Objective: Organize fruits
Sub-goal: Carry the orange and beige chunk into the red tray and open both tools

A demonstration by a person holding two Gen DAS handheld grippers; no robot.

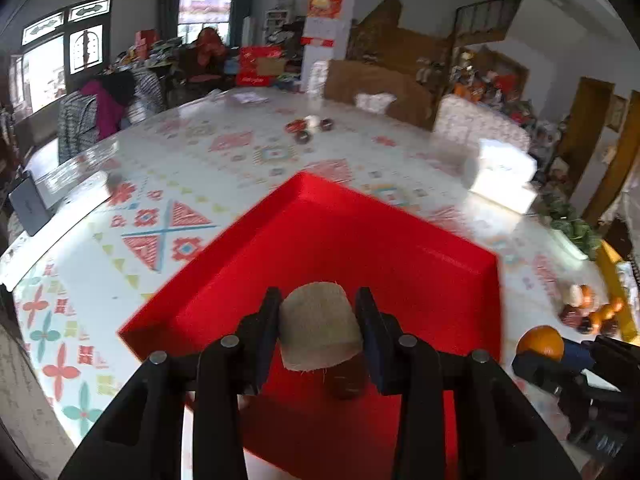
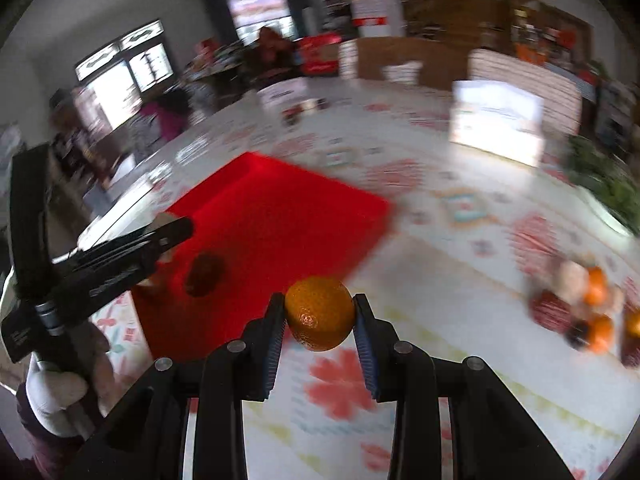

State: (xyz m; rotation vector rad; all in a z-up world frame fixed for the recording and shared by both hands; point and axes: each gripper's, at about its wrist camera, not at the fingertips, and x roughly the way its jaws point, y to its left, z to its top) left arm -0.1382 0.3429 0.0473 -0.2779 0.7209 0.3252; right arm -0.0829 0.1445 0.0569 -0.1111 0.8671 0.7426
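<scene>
Clamped between the left tongs (image 1: 318,326) sits a tan, rough-skinned fruit (image 1: 318,326), dome-shaped and perhaps cut flat at its lower face; it hangs above the near part of the red tray (image 1: 420,240). Directly beneath and a touch right of those tongs, a dark brownish-red fruit (image 1: 347,385) lies on the tray floor. For the left hand the coming move looks like a plain lowering: the tray is already under the load, and the free floor stretches ahead of the tongs, so the tan fruit should go down forward of the dark one rather than on it.

Over on the other side, the right tongs (image 2: 320,314) are closed on an orange (image 2: 320,314), gripped at its two flanks, and they hover above the patterned table (image 2: 460,248), not the tray. From these tongs the tray lies ahead and to the left, its near right edge just beyond the orange; the left tongs are the nearer of the two to it. A pile of remaining fruits (image 2: 580,304), blurred, lies to the right of the right tongs on the table, well apart from the tray.
</scene>
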